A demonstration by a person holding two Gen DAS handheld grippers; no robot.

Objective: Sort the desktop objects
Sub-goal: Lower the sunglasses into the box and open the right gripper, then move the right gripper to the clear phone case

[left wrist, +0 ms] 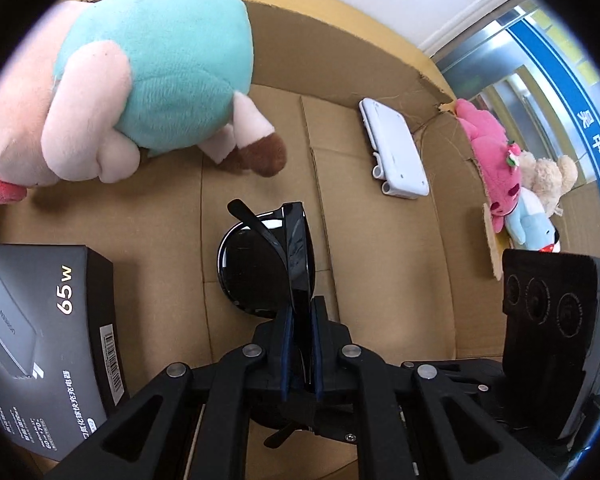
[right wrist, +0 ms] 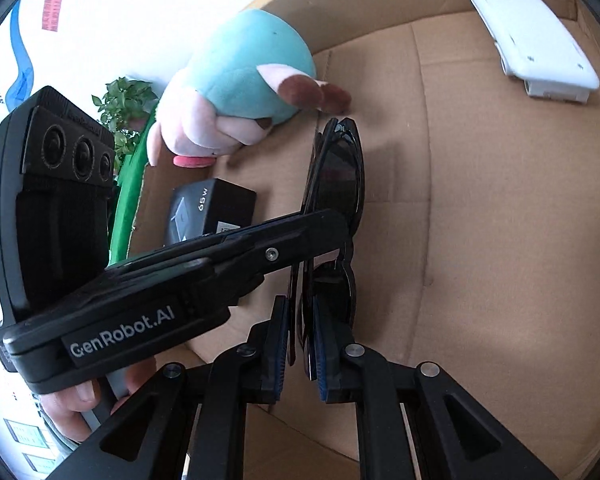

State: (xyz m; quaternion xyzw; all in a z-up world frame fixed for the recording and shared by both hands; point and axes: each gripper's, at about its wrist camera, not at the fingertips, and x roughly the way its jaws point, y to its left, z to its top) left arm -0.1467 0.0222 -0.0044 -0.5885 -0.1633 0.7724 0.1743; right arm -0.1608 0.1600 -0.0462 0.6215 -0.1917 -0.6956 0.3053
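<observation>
The cardboard box (left wrist: pixel 380 240) fills both views, so you are working inside it, and its brown floor is where the sorted things are gathering. The largest thing in it is the teal and pink plush pig (left wrist: pixel 140 92), lying in the upper left of the left wrist view against the box wall, probably set there to leave the middle free. Lower left in that view sits the black charger box (left wrist: pixel 48 340) marked 65 W, and the white device (left wrist: pixel 396 152) lies flat at upper right. The sunglasses (left wrist: pixel 268 264), folded, stand on edge in the centre of the frame over the box floor; I cannot tell whether they touch it. Your left hand-held gripper (left wrist: pixel 300 344) is clenched on their frame, blue pads pressed to either side. Your right hand-held gripper (right wrist: pixel 300 344) brackets the other end of the sunglasses, its pads close on both sides with a sliver of gap on one, so I cannot tell whether it truly grips. The right wrist view alone shows the left hand-held gripper crossing from the left of the frame onto the glasses; the left view alone shows more plush toys (left wrist: pixel 516 184) outside the torn box wall at right.
</observation>
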